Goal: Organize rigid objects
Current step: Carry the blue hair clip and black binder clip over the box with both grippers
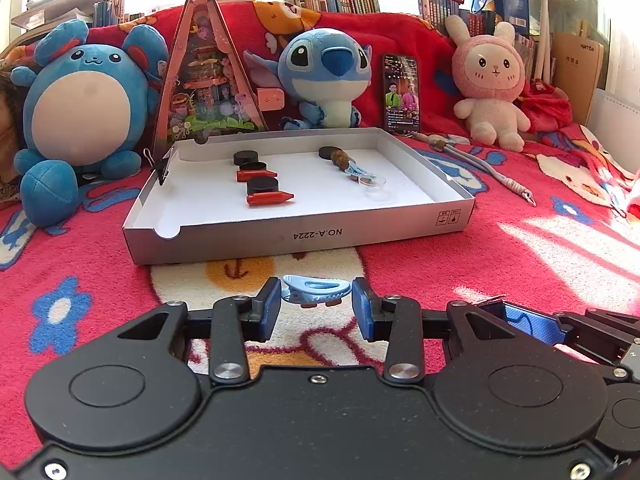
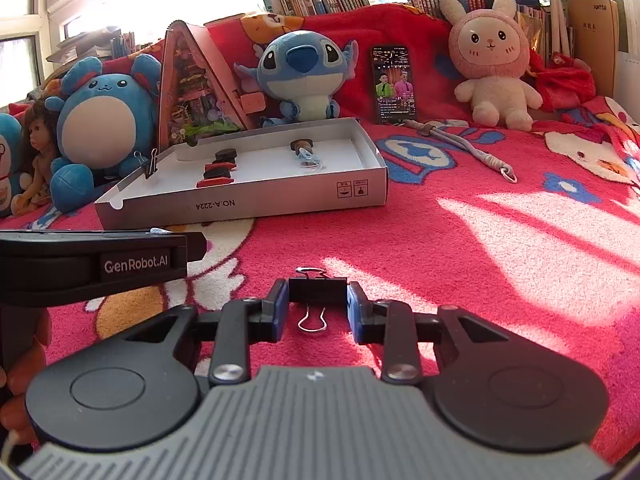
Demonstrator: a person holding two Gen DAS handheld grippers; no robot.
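In the left wrist view my left gripper (image 1: 316, 300) is shut on a light blue hair clip (image 1: 316, 289), held just above the red blanket in front of the box. In the right wrist view my right gripper (image 2: 318, 300) is shut on a black binder clip (image 2: 318, 290), whose wire handles point toward and away from the camera. The shallow white box (image 1: 300, 236) marked NO.A-2224 lies beyond both. Inside it are black discs (image 1: 262, 185) alternating with red bullet-shaped pieces (image 1: 270, 199) on the left. A row of small brown pieces, a blue clip (image 1: 358, 171) and a clear disc (image 1: 378, 181) lies on the right.
Another binder clip (image 1: 162, 168) grips the box's left wall. Behind the box stand plush toys (image 1: 324, 76), a triangular tin (image 1: 208, 72) and a lit phone (image 1: 402, 92). A corded lanyard (image 1: 480, 164) lies right of the box. The left gripper's body (image 2: 100, 264) crosses the right wrist view.
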